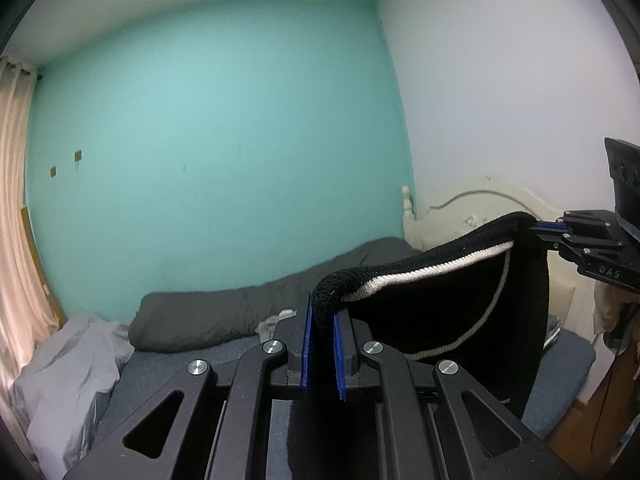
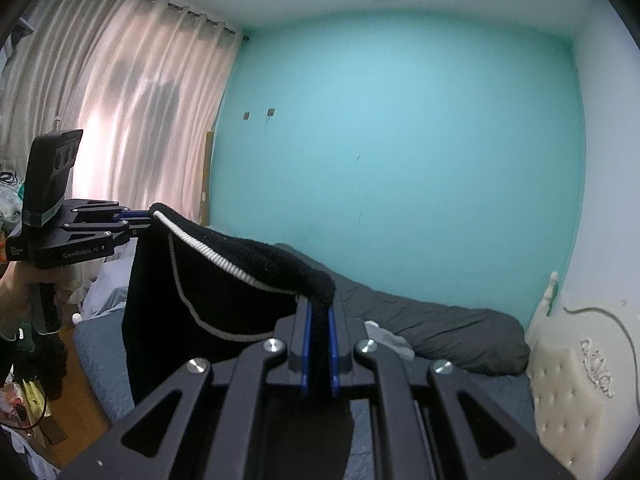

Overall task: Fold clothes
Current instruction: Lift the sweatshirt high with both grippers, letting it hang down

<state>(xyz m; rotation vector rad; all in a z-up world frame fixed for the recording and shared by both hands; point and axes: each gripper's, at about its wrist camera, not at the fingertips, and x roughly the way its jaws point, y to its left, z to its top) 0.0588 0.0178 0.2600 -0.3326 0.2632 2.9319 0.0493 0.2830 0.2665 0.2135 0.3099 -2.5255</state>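
Sweater point(image 1: 460, 300) in black knit, with a white ribbed band along its upper edge, is hanging in the air above the bed point(image 1: 192, 356), stretched between your two grippers. You are pinching one top corner with the left gripper point(image 1: 322, 344): its blue pads point(image 1: 306, 350) are closing tight on a bunched fold of the knit. You are pinching the other top corner with the right gripper point(image 2: 319, 350) in the same way, clamped shut on the fabric. From the right wrist view, your left hand point(image 2: 24, 284) is showing at the handle, near the frame's left edge.

Around the bed, things are lying as follows. A dark grey duvet point(image 1: 240, 308) is lying rolled along the bed's far side, against the turquoise wall point(image 1: 200, 140). A pale grey heap of cloth point(image 1: 76, 368) is sitting at the bed's foot end, on the curtain side. A small white crumpled item point(image 2: 386, 338) is resting on the blue sheet just in front of the duvet. The cream tufted headboard point(image 2: 576, 408) is standing at the bed's head end, and the pink curtain point(image 2: 132, 100) is hanging beyond the foot end. The sweater's body is draping down in front of the bed, hiding part of the mattress from both cameras. Bags and clutter point(image 2: 28, 404) are lying on the wooden floor beside the bed.
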